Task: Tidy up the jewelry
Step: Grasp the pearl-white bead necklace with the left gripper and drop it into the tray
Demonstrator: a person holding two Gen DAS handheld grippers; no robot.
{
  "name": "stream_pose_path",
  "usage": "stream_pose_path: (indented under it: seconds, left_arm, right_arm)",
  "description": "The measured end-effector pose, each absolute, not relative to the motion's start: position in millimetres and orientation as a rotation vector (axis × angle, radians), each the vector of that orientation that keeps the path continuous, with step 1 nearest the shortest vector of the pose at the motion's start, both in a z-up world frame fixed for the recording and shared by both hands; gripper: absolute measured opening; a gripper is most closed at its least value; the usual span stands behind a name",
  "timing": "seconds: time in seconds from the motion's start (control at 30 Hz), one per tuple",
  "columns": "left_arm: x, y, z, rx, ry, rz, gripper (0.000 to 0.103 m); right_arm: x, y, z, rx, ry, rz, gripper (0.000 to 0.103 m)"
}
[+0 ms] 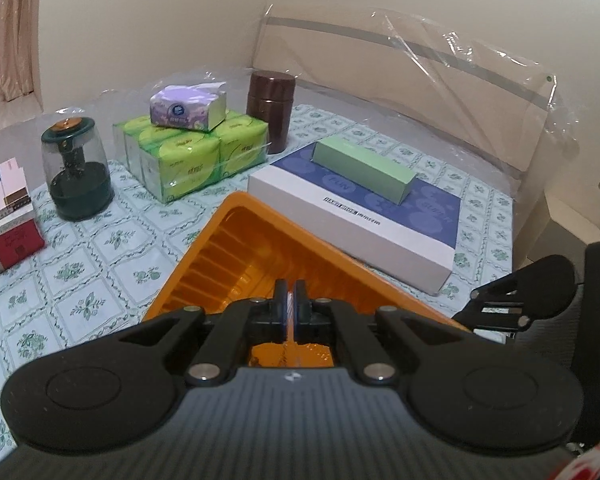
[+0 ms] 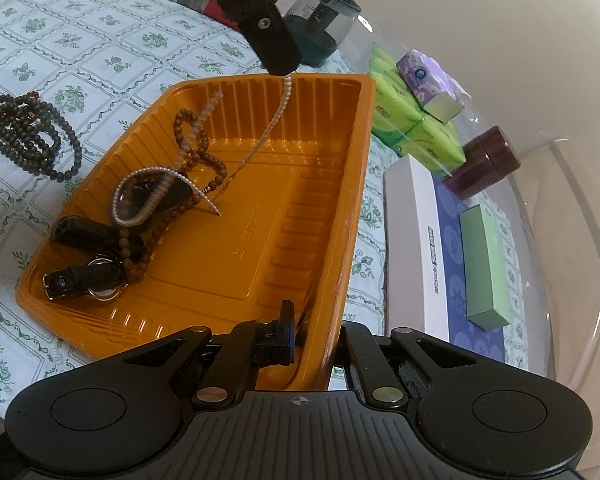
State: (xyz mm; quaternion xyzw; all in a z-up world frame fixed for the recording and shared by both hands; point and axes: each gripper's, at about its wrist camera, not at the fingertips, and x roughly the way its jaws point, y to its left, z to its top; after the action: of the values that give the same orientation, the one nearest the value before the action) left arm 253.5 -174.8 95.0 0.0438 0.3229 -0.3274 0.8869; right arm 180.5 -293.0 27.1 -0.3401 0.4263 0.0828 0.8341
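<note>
Right now my left hand-held gripper [image 2: 286,68] hangs over the far rim of the orange tray [image 2: 352,184], pinching the top end of a pearl necklace [image 2: 278,108]; a pale bit shows between the pads in the left wrist view. Its strand drops into the tray and coils w/ a brown bead string [image 2: 198,140] at abt 9 o'clock from tray centre. Below that coil, toward 7 o'clock, lies a watch w/ black strap [image 2: 86,276].

My right hand-held gripper [image 2: 316,332] is clenched on the tray's near right wall, one pad inside, the other outside.

Outside the tray, at 10 o'clock on the table [image 2: 100,32], sits a pile of dark beads [image 2: 28,132], not touching the tray.

At 3 o'clock from the tray: white box [image 2: 416,248] w/ a green carton [image 2: 484,268] on top. Beyond it a brown jar [image 2: 484,164] and green tissue packs [image 2: 416,132], purple pack [image 2: 428,80] stacked on those.
</note>
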Motion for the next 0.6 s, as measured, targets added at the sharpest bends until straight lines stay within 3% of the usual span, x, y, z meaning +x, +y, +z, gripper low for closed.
stream_pose_path:
  seconds: [0.07, 0.27, 0.47, 0.6]
  left_arm:
    - [253.4, -169.9, 95.7, 0.092, 0.667, -0.666, 0.017]
    - [246.9, -130.2, 100.5, 0.08, 0.653, -0.607, 0.017]
    - [228.8, -55.2, 91.2, 0.032, 0.663, -0.484, 0.026]
    - [211.3, 2.4, 72.7, 0.001, 0.689, -0.383, 0.027]
  right_arm:
    - [180.4, -293.1, 26.9, -0.721, 0.903, 0.175, 0.005]
    - [180.1, -292.9, 27.1, -0.718, 0.903, 0.176, 0.005]
    - [178.6, -292.5, 28.3, -0.718, 0.898, 0.176, 0.005]
    - [177.2, -292.1, 28.6, -0.721, 0.897, 0.175, 0.005]
